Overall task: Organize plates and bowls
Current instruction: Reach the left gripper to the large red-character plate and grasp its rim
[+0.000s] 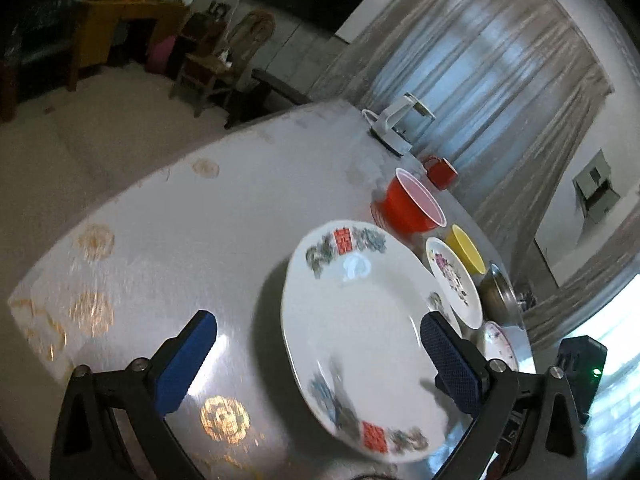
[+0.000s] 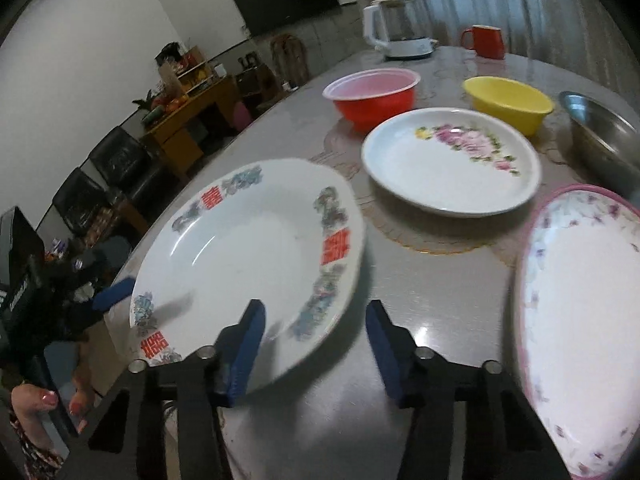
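A large white plate (image 1: 360, 320) with red and grey-blue rim marks lies near the table's edge, blurred; whether it rests flat I cannot tell. My left gripper (image 1: 318, 320) stands wide open: its right finger (image 1: 452, 360) overlaps the plate's rim, and its left finger is far off over bare table. In the right wrist view the same plate (image 2: 248, 248) has its near rim between the jaws of my right gripper (image 2: 315, 308). The right gripper's left finger (image 2: 248, 340) is over the rim, the right finger stands apart from it. One blue left-gripper finger (image 2: 116, 296) shows at the plate's far left rim.
Behind it are a rose-patterned plate (image 2: 448, 160), a red bowl (image 2: 372, 96), a yellow bowl (image 2: 508, 100) and a steel bowl (image 2: 600, 140). A pink-rimmed oval plate (image 2: 580, 320) lies at right. A kettle (image 2: 396, 28) and red mug (image 2: 486, 40) stand at the back. A hand (image 2: 36, 400) shows lower left.
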`<state>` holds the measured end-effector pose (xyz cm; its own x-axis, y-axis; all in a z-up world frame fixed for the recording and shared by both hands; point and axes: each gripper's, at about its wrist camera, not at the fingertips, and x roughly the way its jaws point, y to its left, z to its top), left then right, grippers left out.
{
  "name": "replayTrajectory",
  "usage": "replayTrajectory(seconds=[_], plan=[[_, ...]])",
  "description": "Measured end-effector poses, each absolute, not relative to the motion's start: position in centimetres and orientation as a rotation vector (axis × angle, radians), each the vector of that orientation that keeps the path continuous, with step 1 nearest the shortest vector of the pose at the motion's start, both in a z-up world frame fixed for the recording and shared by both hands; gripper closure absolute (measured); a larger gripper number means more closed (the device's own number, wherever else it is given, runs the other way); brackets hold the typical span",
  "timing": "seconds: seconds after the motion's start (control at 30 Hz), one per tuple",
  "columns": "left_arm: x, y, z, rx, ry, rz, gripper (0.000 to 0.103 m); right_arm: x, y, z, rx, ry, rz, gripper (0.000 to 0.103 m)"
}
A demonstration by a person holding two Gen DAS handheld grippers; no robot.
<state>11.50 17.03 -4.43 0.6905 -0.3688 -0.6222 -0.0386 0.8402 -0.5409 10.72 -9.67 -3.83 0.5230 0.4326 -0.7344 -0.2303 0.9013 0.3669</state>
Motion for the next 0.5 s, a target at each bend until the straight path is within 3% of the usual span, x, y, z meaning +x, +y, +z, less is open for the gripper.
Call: replayTrajectory(seconds=[0.23, 0.33, 0.5], plan=[[13.1, 16.4, -5.4, -0.535, 0.841, -0.302, 0.037, 12.0, -8.9, -5.0, 0.255, 0.926, 0.407, 0.064], [13.8, 15.6, -5.7, -0.5, 0.861, -0.327, 0.046, 12.2, -8.8, -5.2, 0.258, 0.895, 0.418, 0.067], [14.5, 14.6, -6.2, -0.458, 0.885, -0.363, 0.042, 12.2, -8.4, -5.4, 0.239, 0.856, 0.423, 0.069]])
